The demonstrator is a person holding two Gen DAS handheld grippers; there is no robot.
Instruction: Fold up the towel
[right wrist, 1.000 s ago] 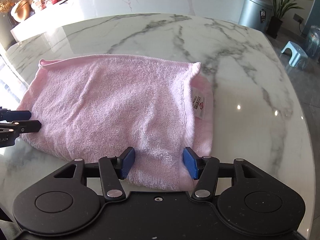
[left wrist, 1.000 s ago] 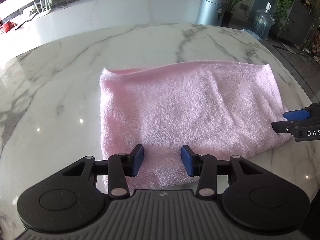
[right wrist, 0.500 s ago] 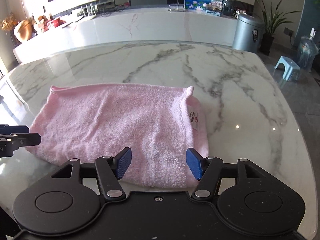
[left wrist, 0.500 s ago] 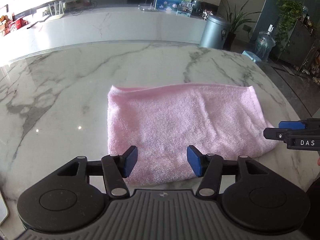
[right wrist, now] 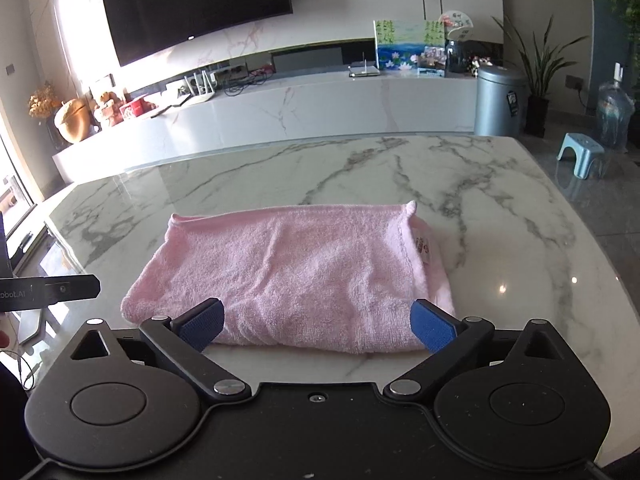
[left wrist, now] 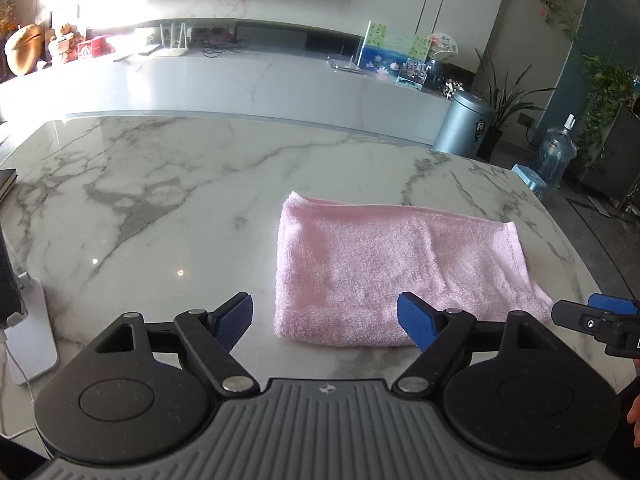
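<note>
Letting go of the folded towel [right wrist: 292, 276], both tools spread wide & empty.

Pink towel lies flat on the marble tabletop [right wrist: 500, 200], folded, nearer the front edge, tag side twd the right edge. My left gripper [left wrist: 325, 318] & right gripper [right wrist: 316, 324] have just been opening; nothing between the pads, towel just beyond them. Soft, light terry, limp, prob. slides on the polished top, so I'd pinch all layers at the near corners for another fold.
</note>
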